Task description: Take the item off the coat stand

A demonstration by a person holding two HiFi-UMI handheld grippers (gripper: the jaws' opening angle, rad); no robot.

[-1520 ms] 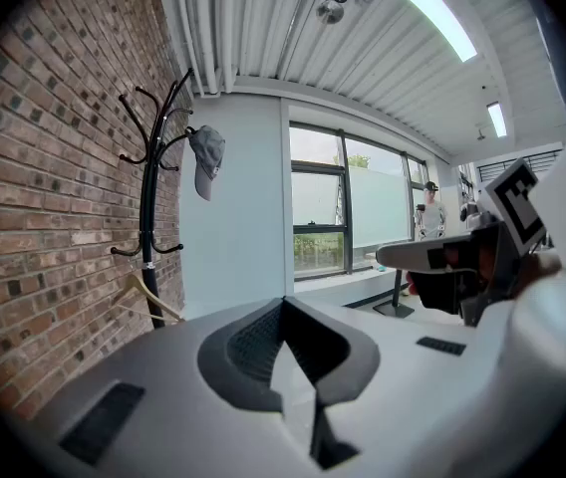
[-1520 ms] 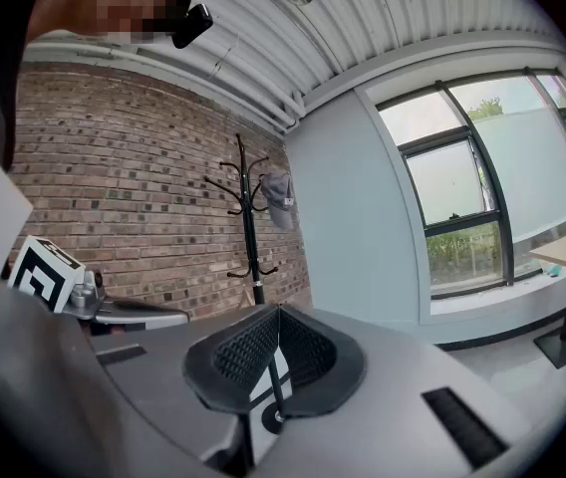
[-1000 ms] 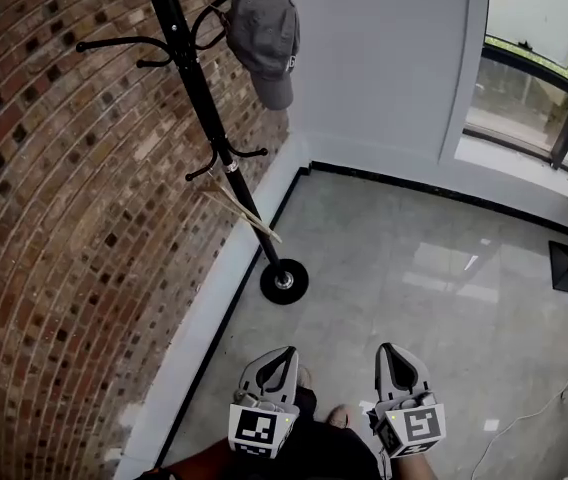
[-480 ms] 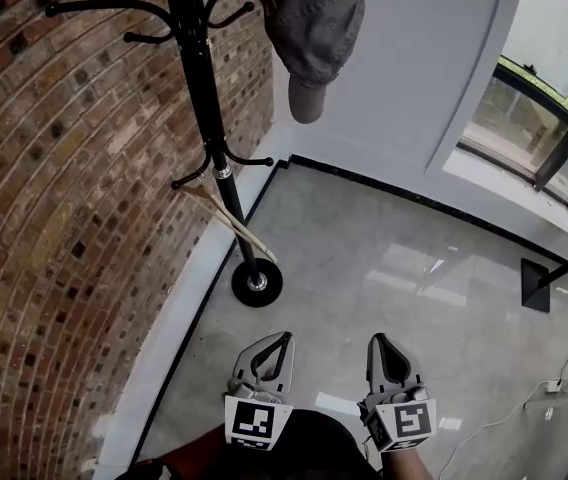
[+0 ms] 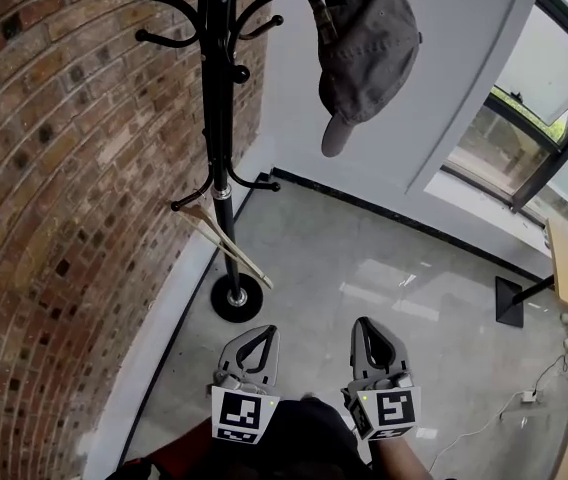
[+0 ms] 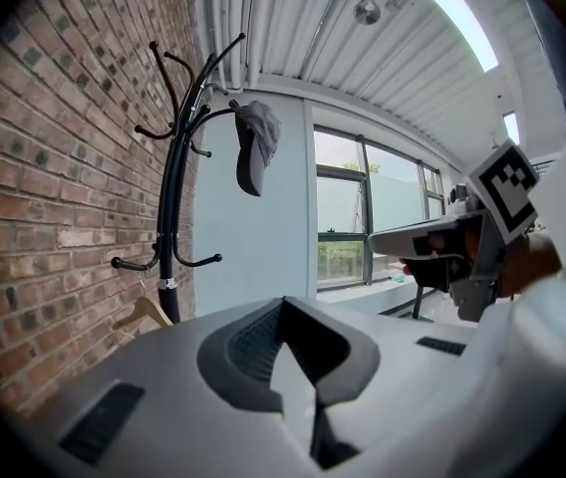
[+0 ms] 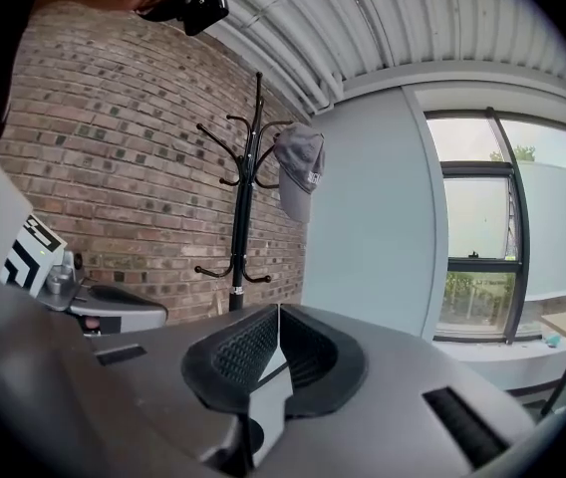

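The head camera looks steeply down from overhead, well back from the stand, which rises to 12 o'clock with the cap at 1. The left gripper and right gripper sit close under it at 6. The left gripper view looks roughly level along its own jaws, which fill 6 o'clock. It has the stand far off at 10 and the right gripper near at 3. The right gripper view faces likewise, with the stand by 12 and the left gripper at 9. All three views share the stand, cap and brick wall.

No legible text; cap mark perhaps lettering, unreadable
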